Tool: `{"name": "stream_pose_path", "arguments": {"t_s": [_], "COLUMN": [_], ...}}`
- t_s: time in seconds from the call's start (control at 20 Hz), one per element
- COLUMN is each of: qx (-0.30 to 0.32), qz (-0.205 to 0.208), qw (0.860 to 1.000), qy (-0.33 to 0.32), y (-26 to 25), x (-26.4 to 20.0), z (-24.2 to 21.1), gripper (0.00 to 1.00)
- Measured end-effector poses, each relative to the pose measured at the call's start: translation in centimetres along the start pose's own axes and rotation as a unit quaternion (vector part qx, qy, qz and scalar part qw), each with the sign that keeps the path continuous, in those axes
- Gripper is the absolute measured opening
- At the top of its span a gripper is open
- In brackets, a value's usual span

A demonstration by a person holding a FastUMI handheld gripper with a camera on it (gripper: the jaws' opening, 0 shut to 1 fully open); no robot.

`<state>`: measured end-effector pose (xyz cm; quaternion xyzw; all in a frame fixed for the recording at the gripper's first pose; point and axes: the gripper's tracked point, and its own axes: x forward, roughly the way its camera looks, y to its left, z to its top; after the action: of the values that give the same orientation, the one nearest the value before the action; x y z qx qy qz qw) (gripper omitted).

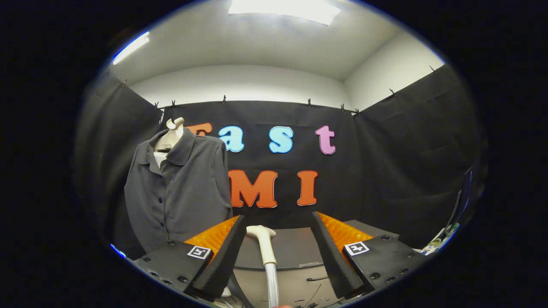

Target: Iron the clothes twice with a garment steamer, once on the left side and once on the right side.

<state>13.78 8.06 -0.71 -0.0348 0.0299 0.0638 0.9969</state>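
Grey cotton-like fabric is hanging smooth on a shirt (pixel 182 190), buttoned over a pale mannequin bust (pixel 170 136) that is standing off to the left of the gripper (pixel 278 252), against the black booth wall (pixel 385 171). The gripper's two fingers are standing wide apart, pressing on nothing, as a white garment steamer (pixel 264 244) is rising upright in the gap between them, nearer the left finger but touching neither, its ribbed hose (pixel 272 286) trailing down toward the camera. A dark tabletop (pixel 295 248) is lying just beyond the steamer head.

The pick-up appears not yet made, and neither side of the shirt looks to have been steamed. From here the risk is lying in the grasp: because the handle is sitting off-centre, the left finger would likely be meeting it first as the fingers close, nudging it sideways or tipping it. The hose could also be dragging against the fingers once the steamer is being swung left toward the shirt, twisting the head away from the fabric.
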Motion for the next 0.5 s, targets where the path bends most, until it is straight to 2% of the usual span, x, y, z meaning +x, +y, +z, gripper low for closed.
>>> {"name": "stream_pose_path", "arguments": {"t_s": [0.25,0.4,0.5], "qx": [0.024,0.019,0.014], "qz": [0.059,0.065,0.061], "qw": [0.996,0.993,0.989], "qy": [0.059,0.095,0.135], "y": [2.9,3.0,2.8], "x": [9.5,14.2,16.6], "z": [-0.9,-2.6,-5.4], "gripper": [0.97,0.97,0.97]}}
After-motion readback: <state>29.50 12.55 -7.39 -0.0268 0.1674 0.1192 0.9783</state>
